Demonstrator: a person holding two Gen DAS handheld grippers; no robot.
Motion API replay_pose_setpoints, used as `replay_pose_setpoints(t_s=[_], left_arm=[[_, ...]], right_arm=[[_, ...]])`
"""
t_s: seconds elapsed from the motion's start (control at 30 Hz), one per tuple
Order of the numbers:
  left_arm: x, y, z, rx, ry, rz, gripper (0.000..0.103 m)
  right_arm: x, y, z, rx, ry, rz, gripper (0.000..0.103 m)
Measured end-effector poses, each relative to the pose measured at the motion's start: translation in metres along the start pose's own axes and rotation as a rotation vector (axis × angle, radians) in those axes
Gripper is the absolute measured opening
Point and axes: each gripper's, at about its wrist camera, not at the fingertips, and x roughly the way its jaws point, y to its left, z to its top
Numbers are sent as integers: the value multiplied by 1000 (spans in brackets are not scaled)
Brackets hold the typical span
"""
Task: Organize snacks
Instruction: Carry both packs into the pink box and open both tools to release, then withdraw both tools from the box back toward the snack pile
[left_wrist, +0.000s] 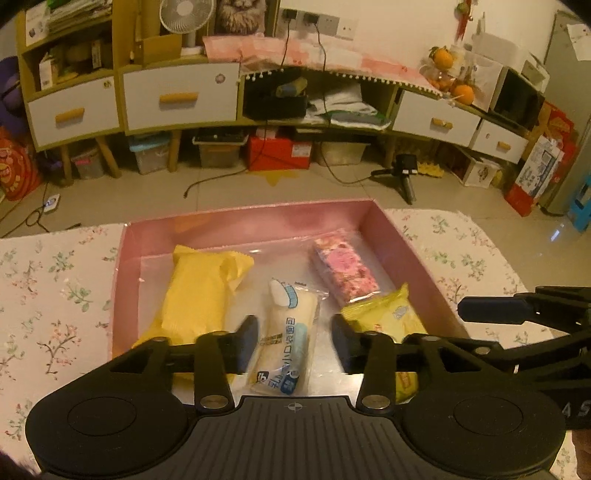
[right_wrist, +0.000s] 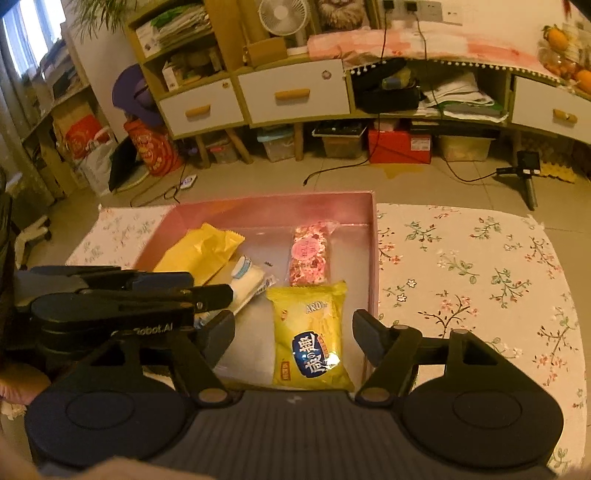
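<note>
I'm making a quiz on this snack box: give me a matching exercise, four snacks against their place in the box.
Snacks:
1. plain yellow pack
2. white bread pack
3. pink floral bar
4. yellow cracker pack

Places:
A. near right corner
B. far right
C. left side
D. middle, between the left gripper's fingers

Pairs: 1-C, 2-D, 3-B, 4-A
</note>
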Motion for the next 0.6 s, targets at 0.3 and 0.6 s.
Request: replay_pose_setpoints(t_s=[0.3, 0.6], left_arm=[[-34, -2, -12, -1, -11, -9, 66], [-72, -5, -42, 37, -5, 15, 80]], right_arm=[[-27, 6, -10, -9, -28, -15, 84], [-54, 23, -20, -43, -79, -33, 97]])
